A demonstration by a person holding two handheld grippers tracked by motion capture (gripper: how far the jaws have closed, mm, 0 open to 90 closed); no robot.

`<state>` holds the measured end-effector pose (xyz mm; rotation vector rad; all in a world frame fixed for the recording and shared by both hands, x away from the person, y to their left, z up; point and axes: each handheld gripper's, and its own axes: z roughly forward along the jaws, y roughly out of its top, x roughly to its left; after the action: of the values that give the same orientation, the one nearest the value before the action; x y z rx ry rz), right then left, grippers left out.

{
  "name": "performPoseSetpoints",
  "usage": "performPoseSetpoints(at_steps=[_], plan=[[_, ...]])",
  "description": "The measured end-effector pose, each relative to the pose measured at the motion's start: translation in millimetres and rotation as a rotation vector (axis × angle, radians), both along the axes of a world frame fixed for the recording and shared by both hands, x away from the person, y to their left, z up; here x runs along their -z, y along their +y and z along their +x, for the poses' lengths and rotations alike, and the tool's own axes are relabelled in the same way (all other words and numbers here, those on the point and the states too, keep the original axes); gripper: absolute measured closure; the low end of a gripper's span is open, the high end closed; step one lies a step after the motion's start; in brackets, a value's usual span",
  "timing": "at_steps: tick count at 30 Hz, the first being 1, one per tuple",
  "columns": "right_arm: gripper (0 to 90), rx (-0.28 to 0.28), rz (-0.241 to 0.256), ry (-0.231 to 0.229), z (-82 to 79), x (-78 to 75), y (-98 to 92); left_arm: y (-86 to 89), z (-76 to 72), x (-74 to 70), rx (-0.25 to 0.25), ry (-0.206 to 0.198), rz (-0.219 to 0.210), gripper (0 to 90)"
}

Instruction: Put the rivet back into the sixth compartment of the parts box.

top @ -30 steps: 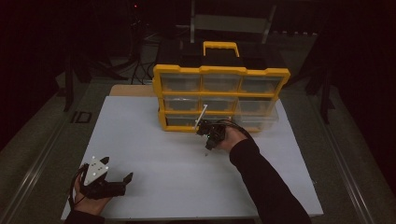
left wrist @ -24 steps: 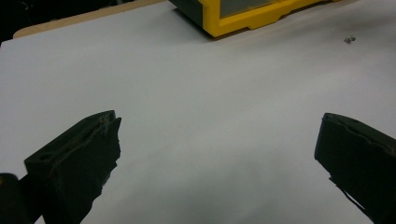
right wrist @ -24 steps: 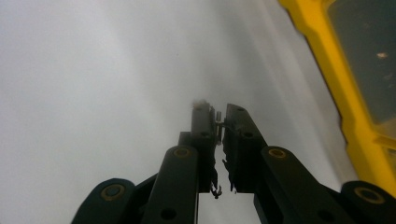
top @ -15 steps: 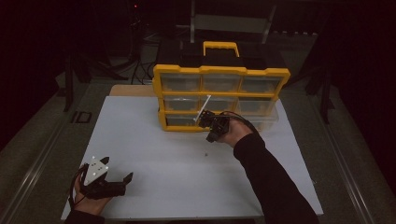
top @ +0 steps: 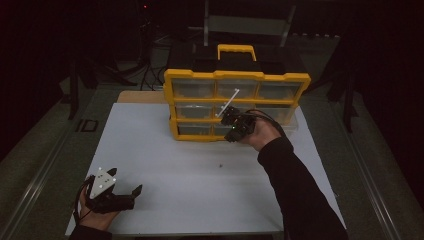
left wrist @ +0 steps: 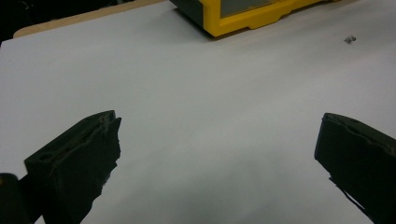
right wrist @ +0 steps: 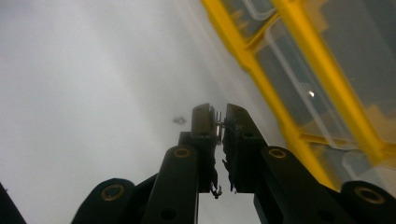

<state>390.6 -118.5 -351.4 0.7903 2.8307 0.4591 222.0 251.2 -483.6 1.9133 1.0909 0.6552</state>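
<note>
Organizer behind, screw gripped, speck below

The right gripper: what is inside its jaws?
The right gripper pinches a small metal piece between nearly closed jaws; the part of it behind the pads is hidden.

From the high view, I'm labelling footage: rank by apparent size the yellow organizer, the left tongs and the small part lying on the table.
1. yellow organizer, clearly largest.
2. left tongs, though nearness to the camera enlarges them.
3. small part, a mere speck.
</note>
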Motion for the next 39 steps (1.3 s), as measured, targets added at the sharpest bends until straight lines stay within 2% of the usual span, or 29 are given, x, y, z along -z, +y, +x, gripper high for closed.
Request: performPoseSetpoints(at_steps=[5, 11, 14, 15, 27, 35, 39], plan=[[82.2, 0.019, 0.034, -0.021, -0.2, -7.8, -6.1, 0.1, 0.0, 0.0, 0.001, 0.000, 0.002, 0.7], [82.2, 0.060, 0.096, -0.070, 1.7, -21.3, -20.8, 0.2, -0.1, -0.1, 0.000, -0.001, 0.001, 0.7], [82.2, 0.074, 0.116, -0.077, 2.4, -23.9, -25.4, 0.1, 0.0, -0.1, 0.000, 0.000, 0.002, 0.7], [82.2, 0.097, 0.133, -0.095, 3.3, -26.7, -31.5, 0.1, 0.0, 0.0, 0.001, 0.000, 0.003, 0.7], [82.2, 0.201, 0.225, -0.161, 4.3, -41.6, -64.4, -0.3, 0.1, 0.1, 0.002, 0.001, 0.004, 0.7], [82.2, 0.267, 0.263, -0.203, 4.1, -50.4, -86.2, -0.1, 0.2, 0.1, 0.003, 0.000, 0.004, 0.7], [82.2, 0.297, 0.253, -0.212, 3.6, -51.8, -95.0, -0.6, 0.4, 0.2, 0.003, 0.002, 0.004, 0.7]])
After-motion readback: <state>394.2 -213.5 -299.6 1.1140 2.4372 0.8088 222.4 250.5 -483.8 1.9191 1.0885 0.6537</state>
